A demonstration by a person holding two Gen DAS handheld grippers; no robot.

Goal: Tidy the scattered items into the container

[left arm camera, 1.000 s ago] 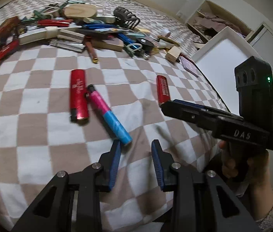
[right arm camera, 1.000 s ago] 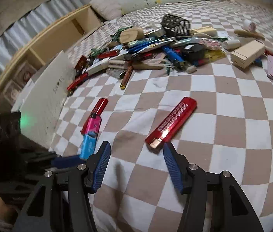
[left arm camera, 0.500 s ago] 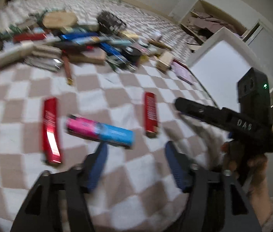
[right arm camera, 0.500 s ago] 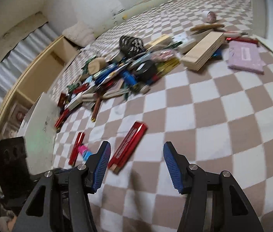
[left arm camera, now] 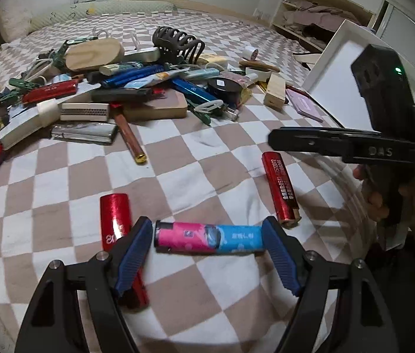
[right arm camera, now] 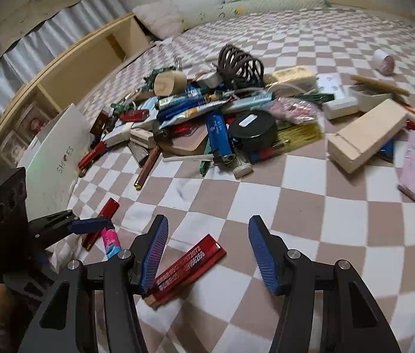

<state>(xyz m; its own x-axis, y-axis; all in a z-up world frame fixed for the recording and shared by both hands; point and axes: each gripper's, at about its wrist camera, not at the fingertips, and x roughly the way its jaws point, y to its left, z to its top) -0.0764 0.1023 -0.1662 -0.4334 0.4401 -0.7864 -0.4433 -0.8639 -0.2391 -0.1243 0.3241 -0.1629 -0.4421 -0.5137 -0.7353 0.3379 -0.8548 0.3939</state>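
Your left gripper (left arm camera: pixel 207 250), angled down at the checkered bed (left arm camera: pixel 195 158), has its jaws opening around the pink-and-blue lighter (left arm camera: pixel 208 237) lying crosswise between them, while your right gripper (right arm camera: pixel 207 253), marked "DAS", hovers half open beside the red lighter (right arm camera: pixel 188 267) reading "2012".

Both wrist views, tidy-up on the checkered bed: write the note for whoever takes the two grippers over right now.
Left gripper: jaws opening, straddling the pink-and-blue lighter end to end, not clamped.
Right gripper: open, empty, over the red lighter.
A second red lighter lies by the left gripper's fingers; the main pile sits further back.
White container stands at the bed's edge beside the right gripper; nothing visible in it.
Done: no item seen stowed. Left: everything.
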